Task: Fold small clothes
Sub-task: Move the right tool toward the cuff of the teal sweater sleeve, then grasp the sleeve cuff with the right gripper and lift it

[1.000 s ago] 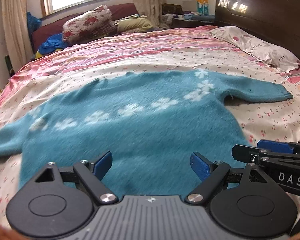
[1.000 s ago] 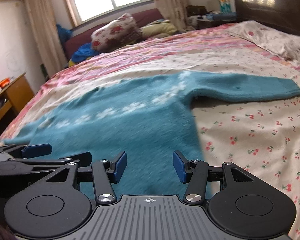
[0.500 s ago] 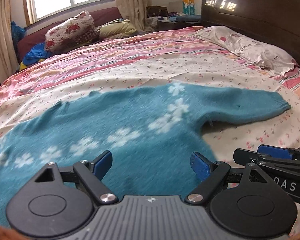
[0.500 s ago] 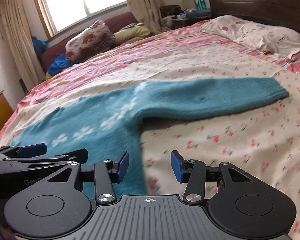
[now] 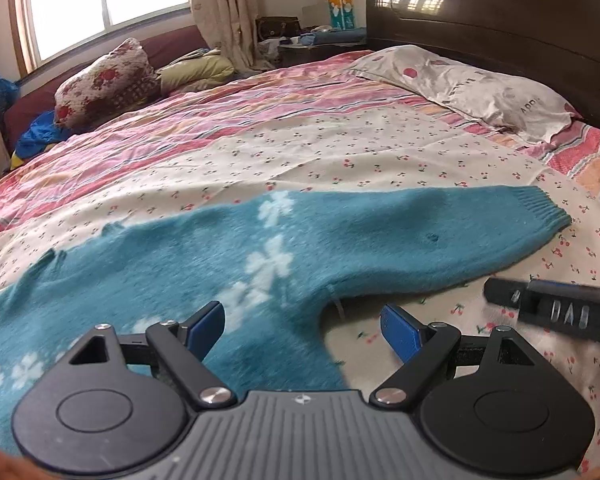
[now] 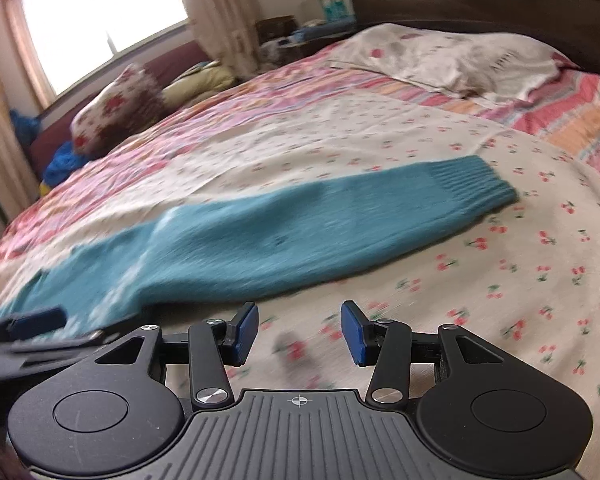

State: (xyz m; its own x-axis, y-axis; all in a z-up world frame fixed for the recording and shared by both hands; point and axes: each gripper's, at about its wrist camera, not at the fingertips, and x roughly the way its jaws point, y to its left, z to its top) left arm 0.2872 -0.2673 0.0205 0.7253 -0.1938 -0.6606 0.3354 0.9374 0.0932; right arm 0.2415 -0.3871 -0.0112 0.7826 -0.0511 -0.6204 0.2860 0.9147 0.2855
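Sweater: teal knit sweater [image 5: 228, 264] with white flowers lies flat on the bedspread [image 5: 340, 148]; body fills the lower left of the left wrist view, one sleeve [image 6: 340, 220] runs out to the right, its ribbed cuff in the right half of both views.
Change: a second ago both cameras looked at the middle of the body; now the armpit sits at bottom centre of the left view and the sleeve crosses the middle of the right view. Both grippers have slid along the garment toward the sleeve side.
Left gripper [image 5: 302, 330]: blue pads wide apart, nothing between them; poised over the side seam below the armpit.
Right gripper [image 6: 298, 330]: pads apart, a little narrower than a second ago, empty; over bare bedspread just short of the sleeve's near edge.
Blur: strong in the right view, contact with fabric not readable.
Meaning: probably lining up to take the sleeve and fold it across the body. No fold made yet.
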